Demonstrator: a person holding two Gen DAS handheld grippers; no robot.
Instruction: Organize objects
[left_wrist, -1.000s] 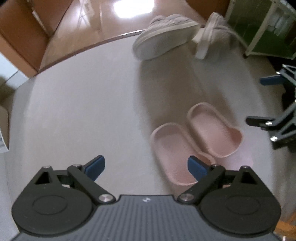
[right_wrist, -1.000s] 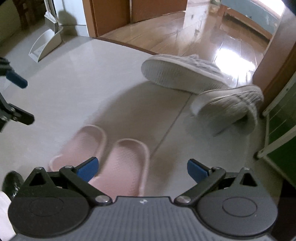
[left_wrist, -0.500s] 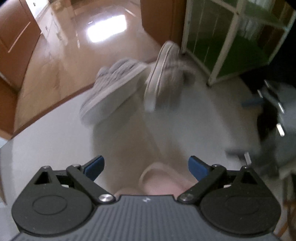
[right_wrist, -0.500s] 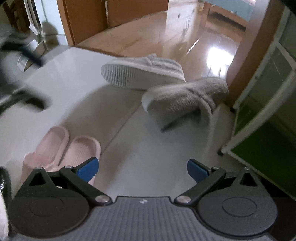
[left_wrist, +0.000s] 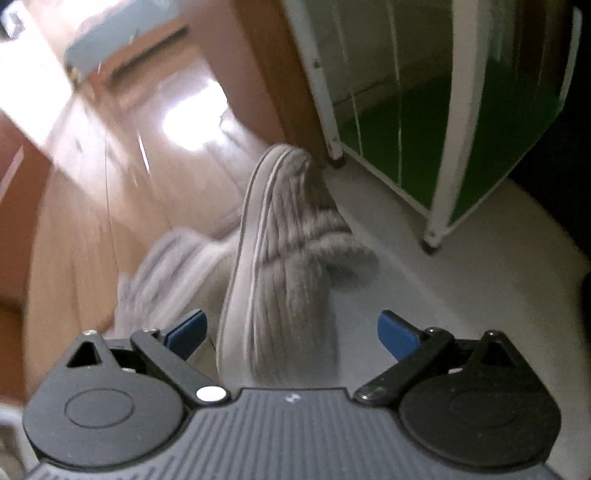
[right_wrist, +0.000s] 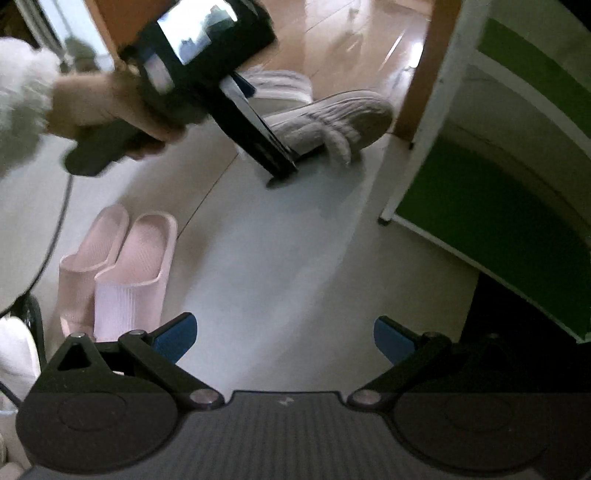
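Note:
A grey fleece slipper (left_wrist: 280, 266) lies on its side on the floor, its near end between the open fingers of my left gripper (left_wrist: 291, 334). A second grey slipper (left_wrist: 166, 273) lies blurred to its left. In the right wrist view the left gripper (right_wrist: 284, 166) reaches down at the grey slipper (right_wrist: 332, 122), with the other grey slipper (right_wrist: 280, 83) behind. A pair of pink slippers (right_wrist: 118, 266) stands side by side at the left. My right gripper (right_wrist: 284, 336) is open and empty above bare floor.
A white-framed rack with green panels (left_wrist: 436, 122) stands right of the grey slippers, also in the right wrist view (right_wrist: 498, 192). A wooden door frame (right_wrist: 421, 70) and wood flooring (left_wrist: 92, 206) lie beyond. A hand (right_wrist: 110, 107) holds the left gripper.
My left gripper has moved forward from the pink slippers to the grey slippers, and one now lies between its open fingers. My right gripper has swung right and drawn back; both stay open.

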